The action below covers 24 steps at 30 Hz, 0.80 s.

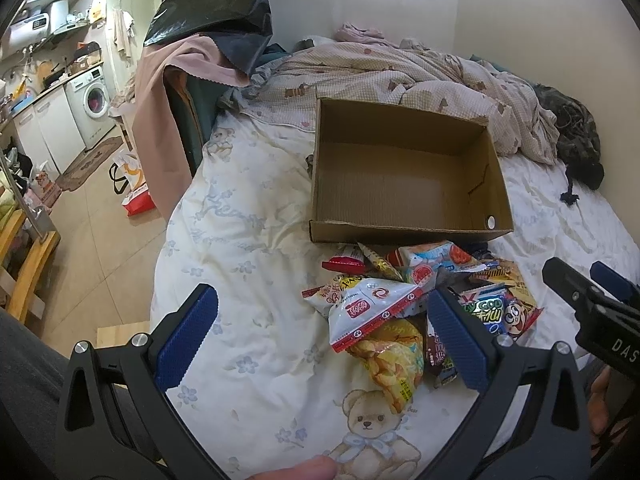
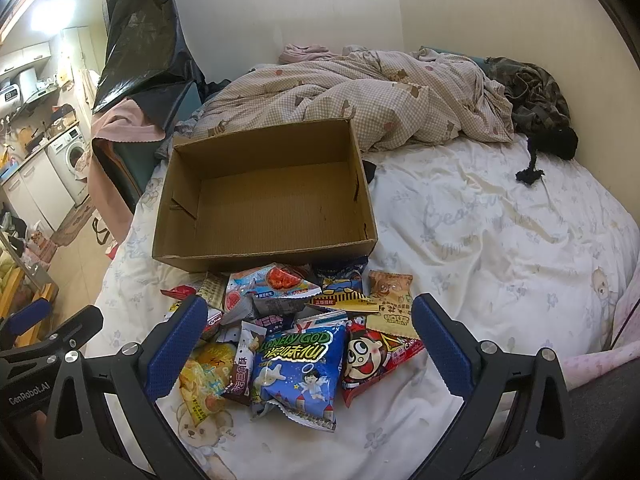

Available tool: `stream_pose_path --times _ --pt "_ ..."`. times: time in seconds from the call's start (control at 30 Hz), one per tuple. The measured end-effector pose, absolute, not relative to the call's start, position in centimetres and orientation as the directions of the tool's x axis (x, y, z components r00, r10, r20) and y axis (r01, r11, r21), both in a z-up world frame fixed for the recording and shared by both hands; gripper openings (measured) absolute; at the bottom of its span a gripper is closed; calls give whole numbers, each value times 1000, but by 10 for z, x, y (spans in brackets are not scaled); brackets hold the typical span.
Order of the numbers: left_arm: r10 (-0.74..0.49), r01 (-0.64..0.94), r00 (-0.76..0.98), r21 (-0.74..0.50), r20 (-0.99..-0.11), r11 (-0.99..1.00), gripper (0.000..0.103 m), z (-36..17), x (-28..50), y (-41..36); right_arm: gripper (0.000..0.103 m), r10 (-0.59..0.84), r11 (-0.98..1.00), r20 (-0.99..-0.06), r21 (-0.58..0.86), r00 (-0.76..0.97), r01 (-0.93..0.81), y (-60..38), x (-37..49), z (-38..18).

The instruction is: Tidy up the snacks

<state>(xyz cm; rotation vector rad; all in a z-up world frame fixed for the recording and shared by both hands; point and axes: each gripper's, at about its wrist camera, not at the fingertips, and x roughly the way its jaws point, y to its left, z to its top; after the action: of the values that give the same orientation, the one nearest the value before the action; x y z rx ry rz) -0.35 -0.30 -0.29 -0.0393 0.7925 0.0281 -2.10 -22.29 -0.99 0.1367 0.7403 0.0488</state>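
- Left wrist view: left tool point(image 1: 322, 332) spread wide, holding nothing, above the snack packets point(image 1: 416, 304) heaped on the bed point(image 1: 240, 240) just before the empty cardboard box point(image 1: 404, 184). Only this view shows a fingertip point(image 1: 304, 470), cut off at the bottom edge.
- Right wrist view: right tool point(image 2: 310, 344) wide apart, empty, over the same heap; blue packet point(image 2: 298, 376) readable here, lower packets partly buried.

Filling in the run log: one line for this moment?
left gripper: open | right gripper: open | cardboard box: empty | snack pile: on bed, untouched
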Motion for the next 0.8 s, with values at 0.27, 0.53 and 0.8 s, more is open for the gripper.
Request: stream_pose_path --times 0.27,0.53,0.8 --pt "10 -39 702 -24 -712 999 103 -3 -3 -3 103 93 990 -670 141 737 4 -223 -21 -10" --pt "11 -40 702 -24 -712 999 103 -2 -4 -2 103 92 990 -670 141 737 4 -223 -21 -10" --pt "15 -41 703 -20 -711 999 103 1 -3 1 103 92 990 -670 141 737 5 -223 -21 -10"
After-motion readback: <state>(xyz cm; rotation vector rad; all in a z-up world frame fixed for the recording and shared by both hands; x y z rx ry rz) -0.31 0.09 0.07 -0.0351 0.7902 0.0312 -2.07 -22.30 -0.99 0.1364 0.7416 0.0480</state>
